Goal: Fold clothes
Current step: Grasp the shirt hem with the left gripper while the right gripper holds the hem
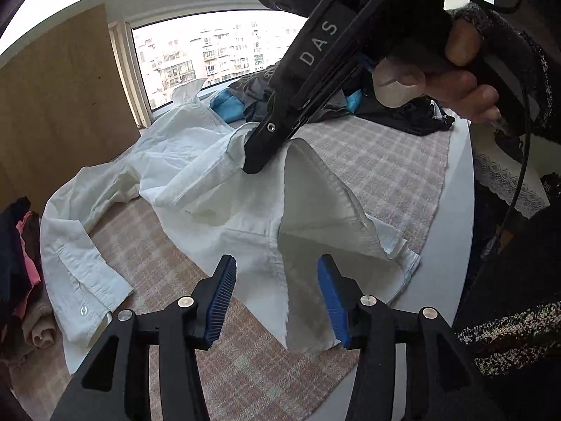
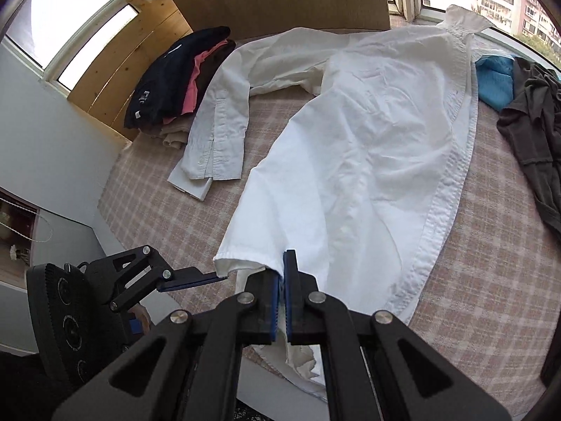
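A white long-sleeved shirt (image 2: 368, 133) lies lengthwise on a plaid-covered table (image 2: 491, 280), collar at the far end by the window. My right gripper (image 2: 284, 294) is shut on the shirt's near hem, with white fabric pinched between its blue pads. In the left wrist view the right gripper (image 1: 254, 161) holds that hem raised, so the shirt (image 1: 196, 161) tents up under it. My left gripper (image 1: 278, 298) stands open over the near fold of the hem, its pads apart from the cloth. From the right wrist view the left gripper (image 2: 196, 280) sits just left of the hem corner.
A stack of folded dark, pink and beige clothes (image 2: 175, 77) sits at the table's far left corner. A loose pile of blue and dark garments (image 2: 526, 105) lies at the right by the window. The table's white edge (image 1: 452, 228) runs close. A person's hand (image 1: 455, 80) grips the right tool.
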{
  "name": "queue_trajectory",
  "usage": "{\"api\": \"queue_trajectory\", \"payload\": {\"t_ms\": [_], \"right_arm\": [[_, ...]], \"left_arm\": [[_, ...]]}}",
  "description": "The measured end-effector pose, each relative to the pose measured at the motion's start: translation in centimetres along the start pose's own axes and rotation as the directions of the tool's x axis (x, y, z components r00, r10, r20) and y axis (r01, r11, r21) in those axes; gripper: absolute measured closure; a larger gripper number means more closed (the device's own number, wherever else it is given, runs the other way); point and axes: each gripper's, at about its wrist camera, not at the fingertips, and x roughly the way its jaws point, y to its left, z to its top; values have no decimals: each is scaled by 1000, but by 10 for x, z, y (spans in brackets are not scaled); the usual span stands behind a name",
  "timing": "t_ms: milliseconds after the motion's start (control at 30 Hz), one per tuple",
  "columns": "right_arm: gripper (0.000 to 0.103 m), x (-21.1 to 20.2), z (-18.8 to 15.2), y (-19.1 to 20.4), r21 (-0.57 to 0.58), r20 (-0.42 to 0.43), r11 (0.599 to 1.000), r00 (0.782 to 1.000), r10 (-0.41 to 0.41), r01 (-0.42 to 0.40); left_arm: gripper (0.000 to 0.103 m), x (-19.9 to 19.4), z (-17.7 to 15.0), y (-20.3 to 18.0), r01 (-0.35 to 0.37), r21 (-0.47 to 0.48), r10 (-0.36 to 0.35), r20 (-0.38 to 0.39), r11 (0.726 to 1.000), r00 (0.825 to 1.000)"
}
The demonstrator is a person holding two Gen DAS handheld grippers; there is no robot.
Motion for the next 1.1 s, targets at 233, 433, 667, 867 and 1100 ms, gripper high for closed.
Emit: {"api": "queue_trajectory", "payload": {"t_ms": [233, 433, 667, 867, 1100], "right_arm": [[100, 3, -2, -6, 66, 7, 997, 1000, 28, -28], [100, 4, -8, -13, 116, 42, 992, 998, 48, -52], [100, 16, -14, 4, 75, -13, 989, 992, 129, -128], [100, 77, -24, 29, -11, -216, 990, 967, 137, -143], [77, 41, 17, 49, -241, -252, 965, 967, 40, -103]], "left_arm": [[103, 31, 9, 36, -83, -203, 85, -1, 976, 996], [103, 12, -18, 70, -88, -387, 105, 22, 918, 994], [103, 3, -78, 112, -58, -648, 93, 20, 759, 995], [103, 7, -98, 105, -93, -664, 115, -10, 742, 993], [96, 9, -96, 106, -112, -632, 134, -12, 767, 991]]}}
